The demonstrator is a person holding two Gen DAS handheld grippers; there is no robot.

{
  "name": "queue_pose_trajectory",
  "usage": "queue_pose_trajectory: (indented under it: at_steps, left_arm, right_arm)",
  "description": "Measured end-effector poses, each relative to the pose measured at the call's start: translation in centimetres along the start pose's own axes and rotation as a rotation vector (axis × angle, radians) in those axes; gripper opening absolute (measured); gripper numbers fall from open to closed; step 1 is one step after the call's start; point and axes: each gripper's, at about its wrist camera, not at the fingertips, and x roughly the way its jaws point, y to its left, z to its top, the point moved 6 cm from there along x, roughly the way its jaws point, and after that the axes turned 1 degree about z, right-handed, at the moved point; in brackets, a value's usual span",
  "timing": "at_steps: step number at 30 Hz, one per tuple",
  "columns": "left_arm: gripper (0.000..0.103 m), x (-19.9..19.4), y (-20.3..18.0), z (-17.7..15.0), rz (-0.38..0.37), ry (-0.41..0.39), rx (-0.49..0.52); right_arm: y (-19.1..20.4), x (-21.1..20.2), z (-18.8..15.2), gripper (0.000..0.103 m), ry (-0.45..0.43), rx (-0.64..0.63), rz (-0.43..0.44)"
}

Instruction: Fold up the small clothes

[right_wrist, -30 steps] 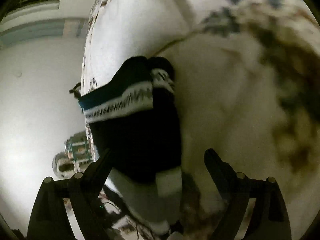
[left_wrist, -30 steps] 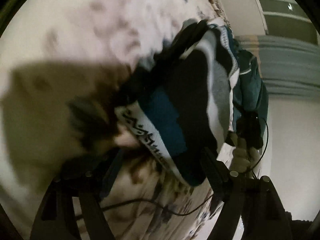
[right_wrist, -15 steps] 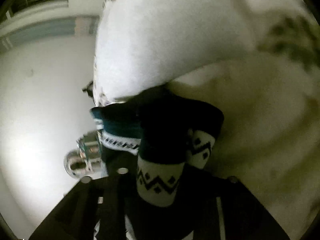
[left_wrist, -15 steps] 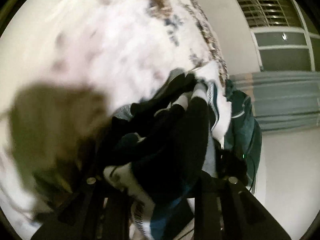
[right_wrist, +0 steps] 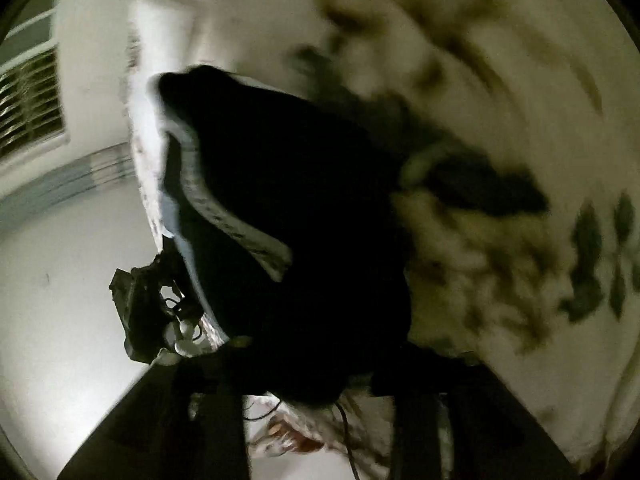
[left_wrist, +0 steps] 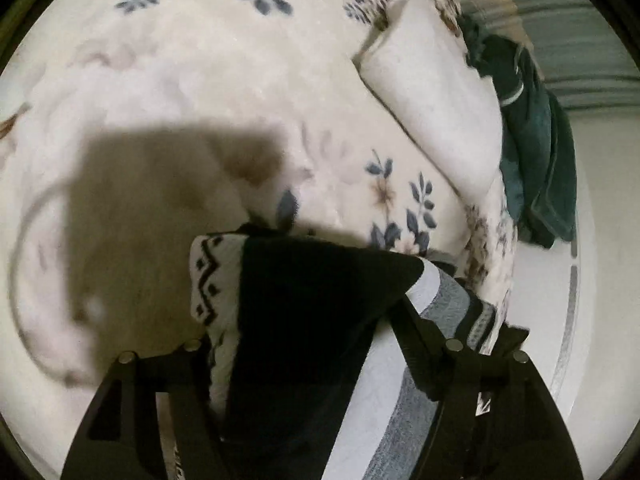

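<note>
Two grippers are working here. My left gripper (left_wrist: 308, 328) is standing partly spread, its jaws having just been opening, with the black patterned garment (left_wrist: 312, 320) lying between its fingers (left_wrist: 420, 328) on the near part of the floral bedspread (left_wrist: 240, 80). My right gripper (right_wrist: 316, 392) has been opening too; in that blurred view I cannot tell whether it is pinching the dark cloth. A teal garment (left_wrist: 536, 152) is hanging off the bed's far right edge.

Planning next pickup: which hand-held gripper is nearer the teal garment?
Left, likely. The teal garment hangs ahead-right of the left hand-held gripper; the right one sees it only far off.
</note>
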Motion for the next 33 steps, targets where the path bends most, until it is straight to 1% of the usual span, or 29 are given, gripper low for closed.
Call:
queue_pose_trajectory:
  at_steps: [3,4,6,8,9,10,11,12,13,14,15,16,17,18,19,20,21,22,23,24,25,26,28,29,30,31,33]
  left_arm:
    - [0.066,-3.3,0.1,-1.9,-0.012,-0.079,-0.029]
    - [0.066,-5.2,0.4,-2.7,0.014,-0.128,-0.028]
    - [0.066,-8.7,1.4,-5.6,0.104,-0.208,-0.012]
    - [0.067,-10.7,3.6,-8.9,0.183,-0.242,-0.029]
    - [0.067,-11.0,4.9,-10.7,0.227,-0.245,-0.040]
    - [0.067,-10.7,6.8,-12.7,0.289,-0.243,-0.045]
    - [0.067,-10.2,8.7,-14.6,0.362,-0.229,-0.041]
    - [0.067,-9.2,10.8,-16.4,0.445,-0.193,-0.041]
    - [0.066,-8.5,12.1,-17.5,0.487,-0.165,-0.044]
    - [0.066,-7.6,13.6,-18.9,0.512,-0.144,-0.044]
    - [0.067,-7.2,14.0,-19.5,0.517,-0.148,-0.039]
    - [0.069,-7.0,14.0,-19.8,0.512,-0.179,-0.020]
    - [0.078,-6.9,13.8,-19.7,0.505,-0.201,-0.013]
    - [0.096,-6.5,13.8,-19.4,0.486,-0.204,-0.020]
    - [0.103,-5.8,13.6,-19.1,0.456,-0.199,-0.025]
    - [0.103,-5.0,13.7,-18.6,0.480,-0.189,-0.028]
    - [0.103,-4.5,13.9,-18.5,0.522,-0.178,-0.027]
    - [0.103,-3.8,13.7,-18.3,0.579,-0.172,-0.016]
    - [0.103,-3.5,13.5,-18.3,0.623,-0.176,-0.011]
    - [0.103,-3.1,13.3,-18.1,0.659,-0.175,-0.020]
    - [0.103,-2.8,13.2,-17.9,0.683,-0.167,-0.024]
    - [0.103,-2.8,13.2,-17.8,0.684,-0.166,-0.023]
    - [0.103,-2.8,13.1,-17.7,0.662,-0.166,-0.034]
    - [0.103,-2.9,12.9,-17.6,0.652,-0.165,-0.038]
    - [0.103,-3.0,12.9,-17.5,0.643,-0.161,-0.040]
    - [0.103,-3.0,12.0,-17.1,0.640,-0.155,-0.042]
    - [0.103,-3.6,11.4,-16.9,0.637,-0.138,-0.048]
  right_arm:
    - [-0.8,-2.4,0.1,0.054,0.020,-0.044,-0.057]
    - [-1.0,-3.5,0.0,0.054,0.024,-0.056,-0.069]
    - [-1.2,-5.7,0.2,0.054,0.021,-0.090,-0.118]
    - [-0.6,-7.5,1.3,0.054,0.013,-0.143,-0.150]
    - [0.3,-7.7,2.1,0.054,0.009,-0.178,-0.167]
    - [1.0,-8.1,3.1,0.054,0.003,-0.219,-0.181]
    - [1.7,-8.4,4.0,0.054,0.006,-0.259,-0.200]
    - [2.3,-8.2,5.1,0.054,0.010,-0.283,-0.199]
    - [3.7,-7.8,6.1,0.054,0.002,-0.305,-0.187]
    - [5.4,-7.0,7.2,0.054,-0.010,-0.335,-0.182]
    - [6.6,-6.4,8.4,0.054,-0.020,-0.360,-0.180]
    - [7.5,-5.7,9.3,0.054,-0.025,-0.383,-0.177]
    - [8.7,-4.4,10.1,0.054,-0.019,-0.409,-0.173]
    - [9.5,-3.4,11.0,0.054,-0.012,-0.430,-0.178]
    - [10.3,-2.4,11.6,0.054,0.000,-0.451,-0.182]
    - [11.2,-1.4,12.0,0.054,0.019,-0.475,-0.181]
    - [11.6,-0.8,12.2,0.054,0.034,-0.501,-0.192]
    - [12.2,-0.3,12.4,0.048,0.038,-0.530,-0.208]
    - [12.7,-0.1,12.2,0.032,0.033,-0.543,-0.205]
    - [13.3,0.1,12.4,0.013,0.032,-0.551,-0.204]
    - [14.0,-0.4,12.8,0.012,0.001,-0.555,-0.207]
    - [14.8,-1.2,13.2,0.012,-0.042,-0.561,-0.208]
    - [15.9,-2.4,14.2,0.009,-0.110,-0.559,-0.223]
    - [16.7,-1.7,15.0,0.009,-0.124,-0.552,-0.238]
    - [16.6,-1.4,15.5,0.009,-0.115,-0.549,-0.253]
    - [16.4,-0.9,15.6,0.009,-0.089,-0.545,-0.266]
    - [15.5,-0.3,15.4,0.012,-0.014,-0.515,-0.277]
